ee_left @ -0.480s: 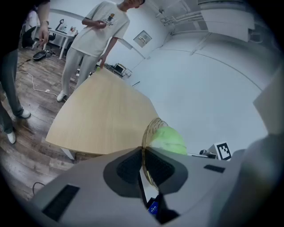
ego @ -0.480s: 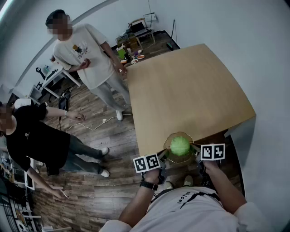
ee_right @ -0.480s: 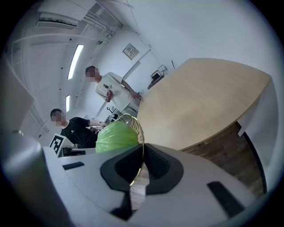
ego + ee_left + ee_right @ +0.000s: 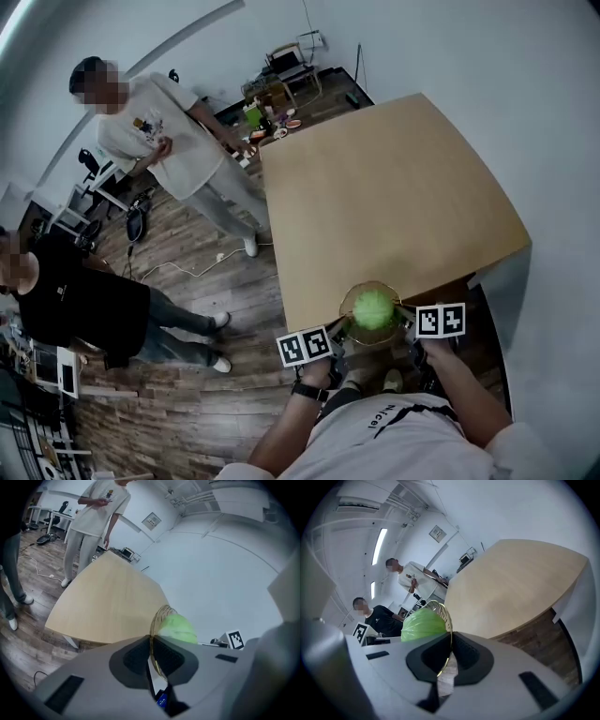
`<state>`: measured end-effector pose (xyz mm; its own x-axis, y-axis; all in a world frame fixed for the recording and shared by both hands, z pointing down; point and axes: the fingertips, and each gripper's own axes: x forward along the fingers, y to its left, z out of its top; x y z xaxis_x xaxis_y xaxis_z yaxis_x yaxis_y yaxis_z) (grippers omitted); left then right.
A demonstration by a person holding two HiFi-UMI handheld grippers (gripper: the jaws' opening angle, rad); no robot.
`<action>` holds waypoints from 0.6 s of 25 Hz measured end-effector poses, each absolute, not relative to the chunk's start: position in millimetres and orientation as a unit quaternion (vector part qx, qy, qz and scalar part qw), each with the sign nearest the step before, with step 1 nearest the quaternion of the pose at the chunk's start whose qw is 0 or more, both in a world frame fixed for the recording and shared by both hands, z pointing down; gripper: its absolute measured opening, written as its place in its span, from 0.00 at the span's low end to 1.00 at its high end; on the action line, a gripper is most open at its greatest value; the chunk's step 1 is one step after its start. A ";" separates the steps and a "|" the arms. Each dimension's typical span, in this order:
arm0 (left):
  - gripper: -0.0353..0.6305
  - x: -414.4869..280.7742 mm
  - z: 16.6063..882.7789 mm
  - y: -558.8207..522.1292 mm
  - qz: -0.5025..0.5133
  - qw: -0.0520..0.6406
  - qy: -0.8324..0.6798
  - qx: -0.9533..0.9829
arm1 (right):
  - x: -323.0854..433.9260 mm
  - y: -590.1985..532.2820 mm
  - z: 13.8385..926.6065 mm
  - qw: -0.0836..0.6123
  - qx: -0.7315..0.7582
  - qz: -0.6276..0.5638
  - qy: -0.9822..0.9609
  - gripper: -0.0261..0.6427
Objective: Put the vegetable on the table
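A round green cabbage (image 4: 373, 308) lies in a golden wire basket (image 4: 351, 302), held in the air at the near edge of the wooden table (image 4: 394, 187). My left gripper (image 4: 334, 335) is shut on the basket's left rim, and my right gripper (image 4: 407, 321) is shut on its right rim. In the left gripper view the rim (image 4: 154, 634) runs between the jaws with the cabbage (image 4: 178, 627) beyond. In the right gripper view the rim (image 4: 447, 634) sits clamped between the jaws beside the cabbage (image 4: 422, 624).
The tabletop (image 4: 103, 606) is bare and light wood. A person in a white shirt (image 4: 159, 131) stands at the table's far left corner. Another person in black (image 4: 84, 300) stands on the wooden floor to the left. A white wall lies to the right.
The basket with the cabbage has barely shifted. The person in white has stepped slightly left and back; the person in black has drawn an arm in.
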<state>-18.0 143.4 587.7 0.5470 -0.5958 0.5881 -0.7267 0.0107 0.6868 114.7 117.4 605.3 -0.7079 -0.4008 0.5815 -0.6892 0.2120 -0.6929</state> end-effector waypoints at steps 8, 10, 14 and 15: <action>0.10 -29.5 591.1 138.3 0.069 0.532 -0.475 0.697 | 102.9 111.6 609.0 0.129 0.350 0.530 -0.762 0.07; 0.10 -27.8 590.2 129.7 0.068 0.534 -0.472 0.698 | 104.9 105.4 607.6 0.130 0.354 0.531 -0.759 0.07; 0.10 -30.1 599.7 99.8 0.064 0.540 -0.460 0.702 | 103.8 77.2 612.4 0.132 0.370 0.528 -0.753 0.07; 0.10 -33.6 601.6 91.6 0.064 0.541 -0.457 0.703 | 100.6 69.7 613.3 0.131 0.374 0.528 -0.751 0.07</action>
<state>-33.6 91.6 601.6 0.5740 -0.5734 0.5845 -0.7125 0.0021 0.7017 100.6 69.7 613.3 -0.6855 -0.4240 0.5919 -0.7005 0.1625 -0.6949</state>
